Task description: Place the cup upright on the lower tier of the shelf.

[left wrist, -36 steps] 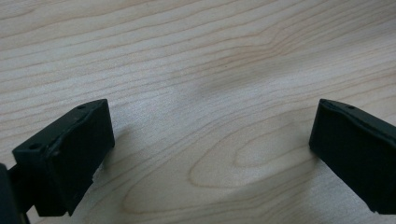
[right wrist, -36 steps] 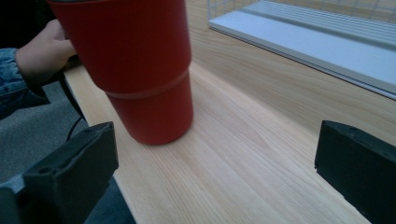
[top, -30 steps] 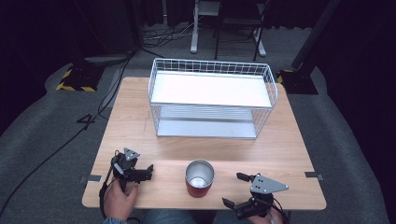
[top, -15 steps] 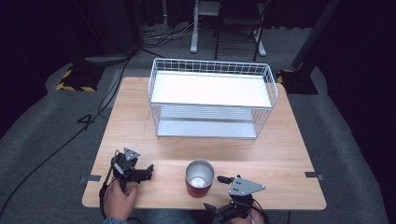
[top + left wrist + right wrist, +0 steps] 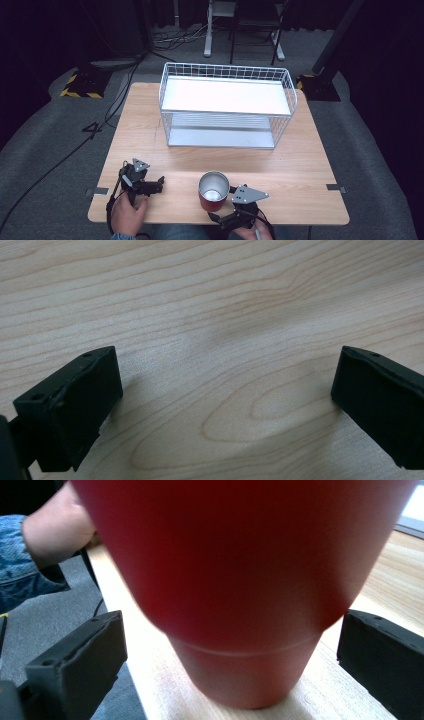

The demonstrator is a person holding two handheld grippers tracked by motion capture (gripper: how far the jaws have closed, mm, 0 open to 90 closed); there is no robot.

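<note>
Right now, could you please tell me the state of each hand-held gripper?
Left hand-held gripper: open, holding nothing, over bare table.
Right hand-held gripper: open, jaws either side of the red cup, not closed.

Black hand-held gripper (image 5: 150, 186), grey plate, denim sleeve (image 5: 20, 560)

— The cup (image 5: 214, 192)?
— Red outside, bare metal inside, open mouth up. Standing upright near the front edge of my table (image 5: 150, 130), toward the middle. Wide at the top, narrow stepped foot (image 5: 245, 672) flat on the wood.
</note>
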